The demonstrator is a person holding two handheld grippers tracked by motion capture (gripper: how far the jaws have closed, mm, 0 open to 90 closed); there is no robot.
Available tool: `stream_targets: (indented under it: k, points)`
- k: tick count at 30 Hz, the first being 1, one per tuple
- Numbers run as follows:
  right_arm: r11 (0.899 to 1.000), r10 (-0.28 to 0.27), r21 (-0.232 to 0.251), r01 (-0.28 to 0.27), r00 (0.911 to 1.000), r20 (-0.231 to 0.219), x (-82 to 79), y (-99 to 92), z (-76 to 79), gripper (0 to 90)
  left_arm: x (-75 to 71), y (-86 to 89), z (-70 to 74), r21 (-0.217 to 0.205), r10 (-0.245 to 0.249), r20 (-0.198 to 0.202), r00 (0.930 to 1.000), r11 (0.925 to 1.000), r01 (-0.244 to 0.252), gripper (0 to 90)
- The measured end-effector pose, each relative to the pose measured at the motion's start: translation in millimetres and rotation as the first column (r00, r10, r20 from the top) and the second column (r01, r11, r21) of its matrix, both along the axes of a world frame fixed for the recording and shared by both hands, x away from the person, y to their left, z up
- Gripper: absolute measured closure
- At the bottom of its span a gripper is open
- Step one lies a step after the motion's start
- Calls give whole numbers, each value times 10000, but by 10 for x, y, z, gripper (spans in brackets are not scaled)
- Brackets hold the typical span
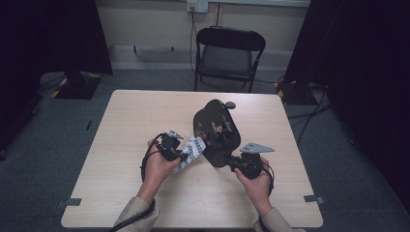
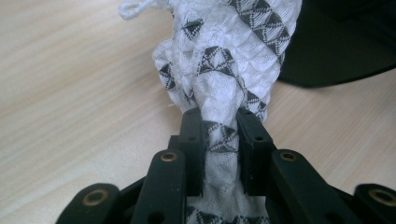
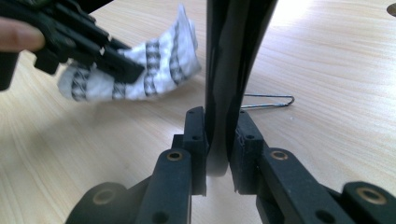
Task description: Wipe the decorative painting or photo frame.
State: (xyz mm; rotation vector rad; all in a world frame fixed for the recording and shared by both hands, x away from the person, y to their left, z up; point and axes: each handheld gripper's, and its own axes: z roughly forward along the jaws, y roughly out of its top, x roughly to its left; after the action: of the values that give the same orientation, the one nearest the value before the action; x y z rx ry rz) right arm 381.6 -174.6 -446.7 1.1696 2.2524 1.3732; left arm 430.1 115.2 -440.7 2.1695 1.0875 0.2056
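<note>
On the left we see the left gripper (image 1: 180,153) with its jaws drawn together on a white cloth with a black triangle pattern (image 1: 192,150); in the left gripper view the bunched cloth (image 2: 219,70) is pinched tight between the two black pads and rises beyond them toward a dark shape at the upper right. The left hand (image 1: 158,169) wraps the gripper's handle. The cloth's far end lies against the near left edge of a glossy black pan-like object (image 1: 216,130) near the middle of the table, though we cannot tell how firmly they touch.

To the right, the right gripper (image 1: 235,163) is clamped on the near end of that black object; in the right gripper view the thin black edge (image 3: 233,56) stands upright between the closed jaws, and a thin wire loop (image 3: 273,101) lies on the wood just beyond. The right hand (image 1: 256,182) holds this gripper, which carries a grey three-cornered plate (image 1: 256,148).

The surface is a light wooden table (image 1: 135,116) on grey carpet. Beyond its far edge stands a black folding chair (image 1: 228,53) against a pale wall, with dark curtains at either side.

We count two grippers, two hands, one cloth, one black object, one chair
</note>
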Motion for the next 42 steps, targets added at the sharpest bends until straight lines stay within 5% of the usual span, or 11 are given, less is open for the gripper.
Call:
stream_targets:
  k: [14, 29, 42]
  points:
    - [10000, -16, 33, 16, 10000, -11, -3, -2, -3, 790, 104, 129, 735, -463, 252, 961, 9951, 9987, -208, 742]
    - [10000, -3, 21, 3, 10000, 15, -3, -4, -5, 790, 201, -140, 1439, -1098, -24, 1965, 9805, 9937, 245, 742]
    - [10000, -22, 1, 22, 10000, -1, -5, -4, -5, 790, 228, -305, 1389, -796, -207, 1940, 9808, 9962, 367, 741]
